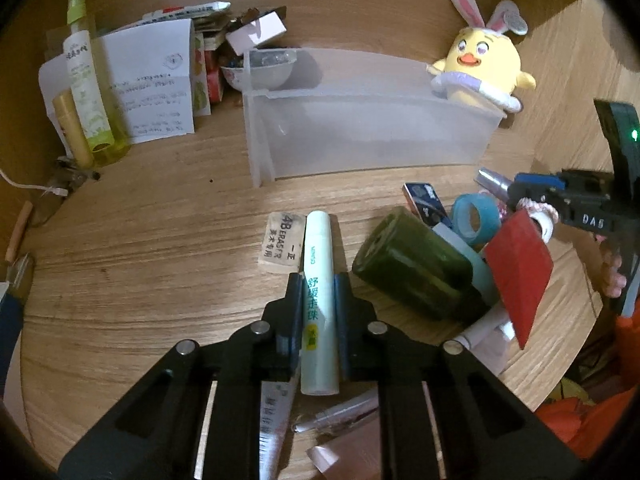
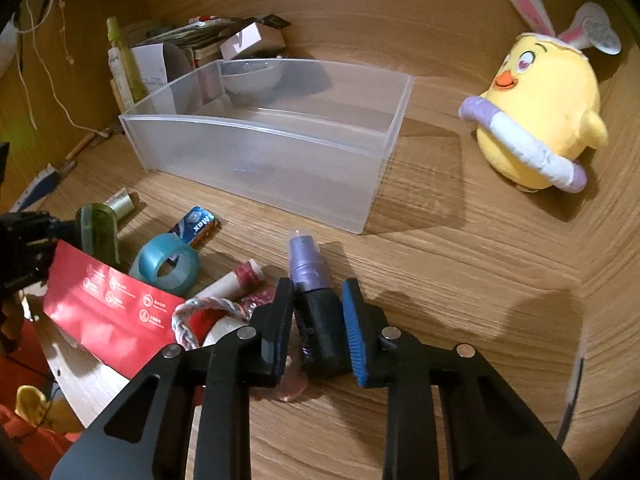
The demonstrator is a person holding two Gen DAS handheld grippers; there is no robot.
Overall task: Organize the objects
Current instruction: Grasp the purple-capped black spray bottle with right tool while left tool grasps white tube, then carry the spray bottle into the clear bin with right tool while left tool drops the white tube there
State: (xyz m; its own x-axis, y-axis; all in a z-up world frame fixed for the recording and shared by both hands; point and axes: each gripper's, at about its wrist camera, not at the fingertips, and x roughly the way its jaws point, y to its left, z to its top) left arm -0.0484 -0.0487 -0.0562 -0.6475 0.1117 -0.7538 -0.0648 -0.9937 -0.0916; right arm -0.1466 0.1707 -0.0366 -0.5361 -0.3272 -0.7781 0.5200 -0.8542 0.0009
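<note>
On the wooden desk, a pale green roll-on tube (image 1: 318, 240) lies lengthwise between the pads of my left gripper (image 1: 319, 286), which is shut on it. A small purple spray bottle (image 2: 306, 256) with a black lower half sits in my right gripper (image 2: 318, 294), whose jaws are shut on its dark body. A translucent plastic bin (image 1: 360, 148) stands behind both, seen nearer in the right wrist view as an open box (image 2: 256, 152) with nothing in it.
Clutter lies between the grippers: an eraser (image 1: 280, 246), a dark green bottle (image 1: 416, 264), a red packet (image 2: 112, 308), a blue tape roll (image 2: 168, 266) and a gum pack (image 2: 198, 224). A yellow plush chick (image 2: 540, 116) sits at the right. Papers (image 1: 152, 80) and a spray bottle (image 1: 84, 80) stand at the back left.
</note>
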